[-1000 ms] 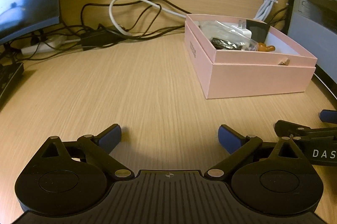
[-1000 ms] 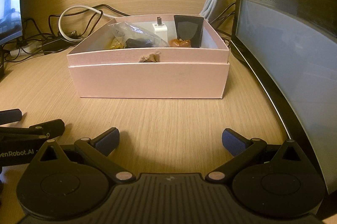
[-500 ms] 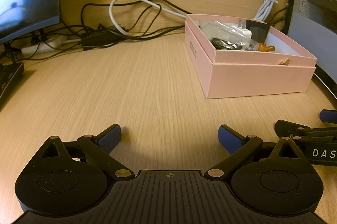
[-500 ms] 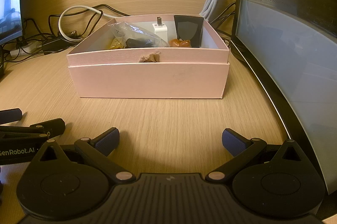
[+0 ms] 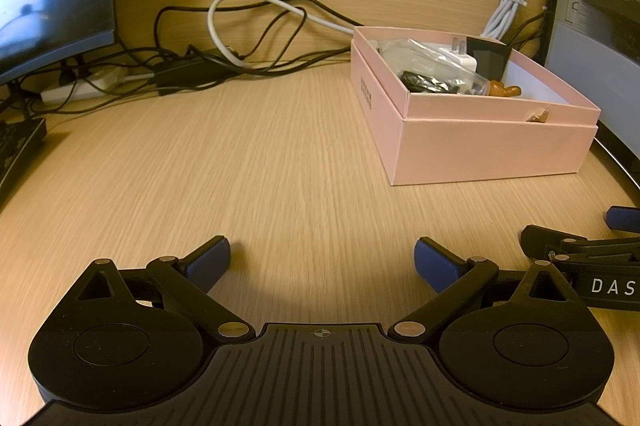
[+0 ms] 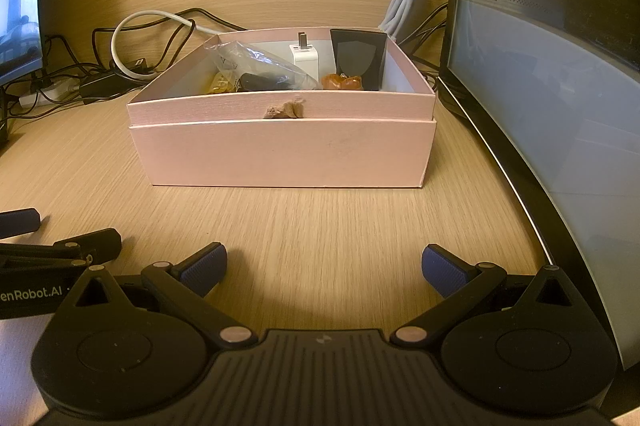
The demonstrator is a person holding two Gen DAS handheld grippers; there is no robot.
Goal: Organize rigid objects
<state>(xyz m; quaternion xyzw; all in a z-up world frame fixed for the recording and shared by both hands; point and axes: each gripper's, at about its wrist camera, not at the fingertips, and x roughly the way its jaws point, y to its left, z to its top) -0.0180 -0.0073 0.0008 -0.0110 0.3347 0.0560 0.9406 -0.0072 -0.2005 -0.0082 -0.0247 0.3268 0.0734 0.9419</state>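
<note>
Right wrist view: pink box (image 6: 280,153) straight ahead, already holding charger (image 6: 305,55), black case (image 6: 360,63), bagged bits (image 6: 256,69). Right gripper (image 6: 324,268) and left gripper (image 5: 322,260) spread wide, empty. Seemingly finished; desk (image 5: 240,165) bare of loose items.

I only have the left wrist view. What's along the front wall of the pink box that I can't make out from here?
Observer: In the right wrist view, the pink box faces the camera squarely, with a small brown scrap on its front rim.
Operator: What's in the left part of the box, behind the plastic bag?
Observer: A yellowish item shows beside the plastic bag; I cannot tell what it is.
Operator: Is the right gripper holding anything?
Observer: No. The right gripper is open over bare table, short of the box.
</note>
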